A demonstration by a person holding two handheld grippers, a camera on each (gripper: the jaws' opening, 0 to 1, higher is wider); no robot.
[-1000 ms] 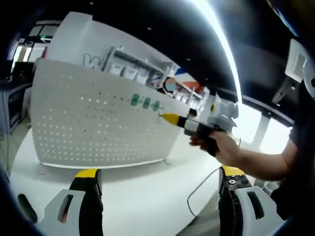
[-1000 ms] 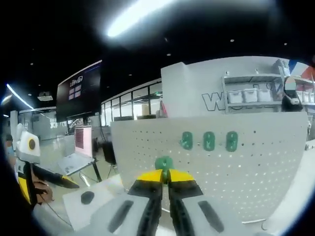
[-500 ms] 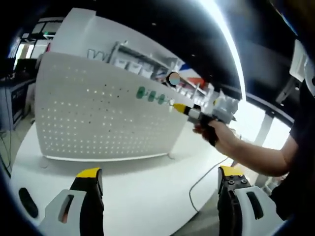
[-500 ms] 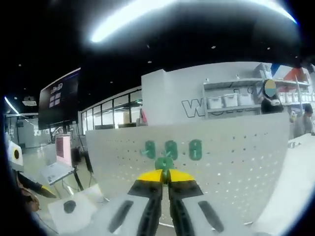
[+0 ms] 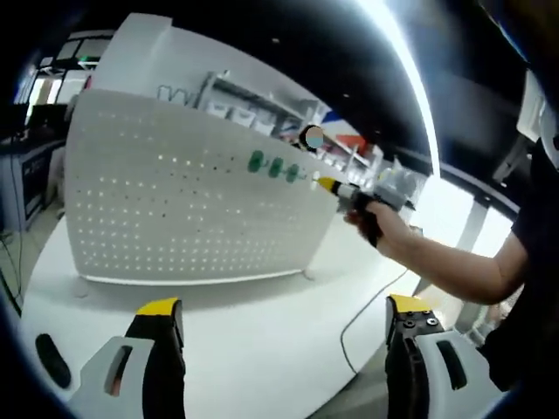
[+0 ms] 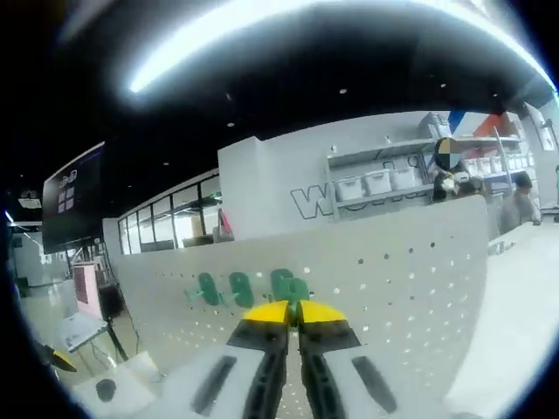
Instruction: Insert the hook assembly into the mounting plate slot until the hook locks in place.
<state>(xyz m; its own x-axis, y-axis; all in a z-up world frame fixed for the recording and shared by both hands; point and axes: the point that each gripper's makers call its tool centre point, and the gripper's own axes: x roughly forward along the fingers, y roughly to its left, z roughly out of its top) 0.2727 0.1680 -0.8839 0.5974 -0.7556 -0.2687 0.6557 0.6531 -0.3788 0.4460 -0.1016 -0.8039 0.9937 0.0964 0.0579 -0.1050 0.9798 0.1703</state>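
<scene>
Hook (image 6: 295, 289), green, sits pinched at the tips of your right gripper (image 6: 295, 312), centre-low in the right gripper view, jaws closed tight on it w/ only a sliver of green showing above the yellow pads. It's right up against the white pegboard mounting plate (image 6: 410, 271), next to three green hooks already seated (image 6: 242, 289) in a row left of centre. Can't tell from here whether the tab is actually in a slot yet.

Handling, as a guess: small moulded plastic, light, stiff, a bit slick. It'll twist in the pads if you push off-axis, so keep the pinch low on the body and leave the tab end free to enter. Plate looks like thin perforated sheet standing upright on feet; judging by that, it could rock back under a hard shove, so press square and steady.

In the left gripper view your right gripper (image 5: 335, 188) shows at centre right, hand (image 5: 377, 225) behind it, nose touching the plate (image 5: 157, 209) beside the seated green row (image 5: 274, 167). Left gripper (image 5: 284, 325) hangs at the bottom of the frame, jaws wide apart, holding nothing, above the white table (image 5: 262, 323). Cable (image 5: 367, 314) trails at lower right, off the table edge.
</scene>
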